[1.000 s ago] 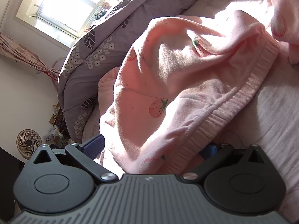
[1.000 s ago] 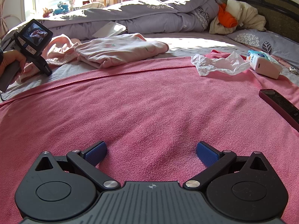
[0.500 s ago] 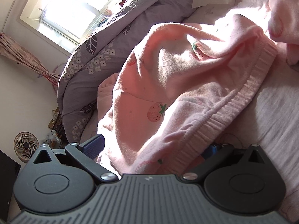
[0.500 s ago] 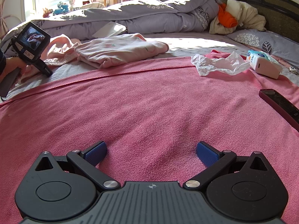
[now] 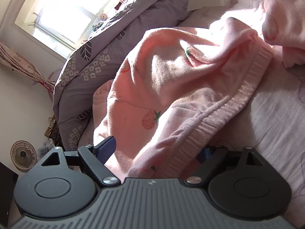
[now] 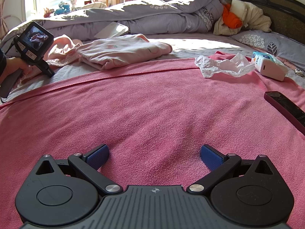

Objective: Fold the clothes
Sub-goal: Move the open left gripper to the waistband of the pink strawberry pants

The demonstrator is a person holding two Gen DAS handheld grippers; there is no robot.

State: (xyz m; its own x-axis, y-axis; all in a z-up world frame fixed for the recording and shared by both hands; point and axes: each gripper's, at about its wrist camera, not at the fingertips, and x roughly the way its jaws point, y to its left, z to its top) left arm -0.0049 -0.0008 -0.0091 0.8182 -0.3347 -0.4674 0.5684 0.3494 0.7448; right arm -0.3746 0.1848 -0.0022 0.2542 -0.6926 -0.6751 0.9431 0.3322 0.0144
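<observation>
Strawberry-print pink garment [image 5: 162, 87], crumpled on the bed sheet [image 5: 276, 118]; left claw [image 5: 156, 150] spread around its ribbed elastic hem.

Left claw: one blue pad [image 5: 107, 147] shows beside the fabric, the other is mostly buried under the hem; jaws apart, cloth bunched between them, not pinched. Right claw [image 6: 154, 157]: spread wide, holding nothing, low over the pink towel [image 6: 152, 99]. Second pink garment [image 6: 124, 50], folded, lies on the sheet just beyond the towel's far edge, near the first. Also on the bed: grey floral duvet [image 6: 152, 17], crumpled white plastic bag [image 6: 225, 64], tissue pack [image 6: 268, 64], dark remote control [image 6: 286, 108], orange and cream clothes [image 6: 240, 19] by the headboard.
</observation>
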